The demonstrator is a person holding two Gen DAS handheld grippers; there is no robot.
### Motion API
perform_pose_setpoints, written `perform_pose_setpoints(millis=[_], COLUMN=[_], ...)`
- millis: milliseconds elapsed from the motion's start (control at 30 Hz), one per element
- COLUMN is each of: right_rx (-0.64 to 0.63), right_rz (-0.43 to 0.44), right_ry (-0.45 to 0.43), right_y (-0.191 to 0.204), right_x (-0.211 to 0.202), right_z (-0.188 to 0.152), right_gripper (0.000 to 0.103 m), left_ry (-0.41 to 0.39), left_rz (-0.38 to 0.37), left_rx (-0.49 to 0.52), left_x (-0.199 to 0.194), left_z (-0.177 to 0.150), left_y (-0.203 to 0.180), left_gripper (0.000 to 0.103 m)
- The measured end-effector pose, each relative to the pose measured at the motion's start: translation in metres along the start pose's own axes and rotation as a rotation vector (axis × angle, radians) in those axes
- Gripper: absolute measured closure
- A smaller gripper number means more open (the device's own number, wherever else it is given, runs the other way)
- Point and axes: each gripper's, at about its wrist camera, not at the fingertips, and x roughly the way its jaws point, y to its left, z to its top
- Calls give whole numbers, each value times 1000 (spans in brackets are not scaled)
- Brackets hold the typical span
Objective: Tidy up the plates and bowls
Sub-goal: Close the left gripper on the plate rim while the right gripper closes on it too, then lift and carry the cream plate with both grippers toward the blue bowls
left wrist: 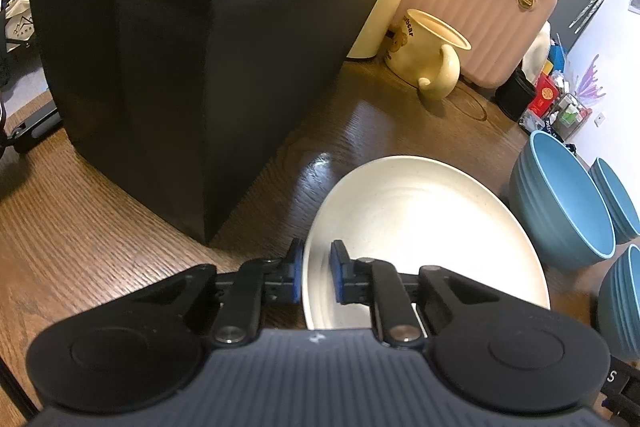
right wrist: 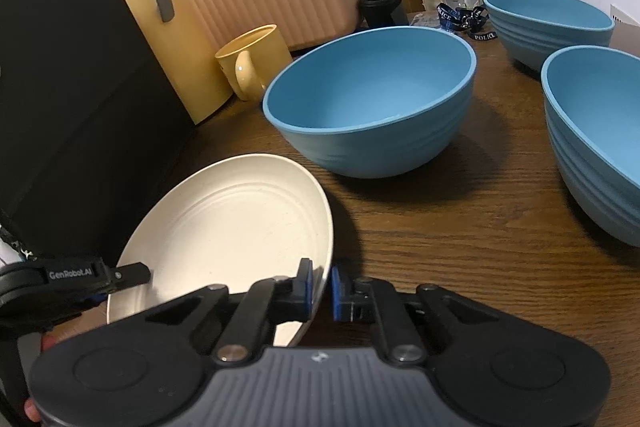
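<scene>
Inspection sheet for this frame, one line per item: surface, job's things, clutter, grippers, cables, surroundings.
Surface: dark wooden table, glossy, a ring mark near the mug.
Job's things: one cream plate; three blue bowls, the nearest bowl just beyond the plate, the other two to the right, none stacked.
Clutter: black box, yellow mug, pink ribbed case with a tissue pack on top, dark cup, lanyards.
Grippers: left gripper shut on the plate's left rim; right gripper shut on its right rim.
Cables: nothing seen for certain.
Surroundings: crowded shelves and packages by a white wall.
</scene>
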Motion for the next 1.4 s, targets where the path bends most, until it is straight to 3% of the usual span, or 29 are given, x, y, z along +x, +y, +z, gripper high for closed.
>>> perform_pose_setpoints(millis=[600, 1100, 1400], right_rx=[-19, 8, 32], right_rz=[-31, -50, -86], right_ry=[-40, -104, -115], right_y=[7, -10, -27], right_x=[-22, -81, -107], right_z=[-7, -29, -47], right_gripper=[95, 95, 95], left_ry=[-24, -46, -19], left_rz=[2, -66, -100], left_rx=[38, 93, 131], left_x=[-17, -63, -75], left_z=[-9, -38, -57], left_y=[-7, -28, -41], left_gripper=[89, 89, 89])
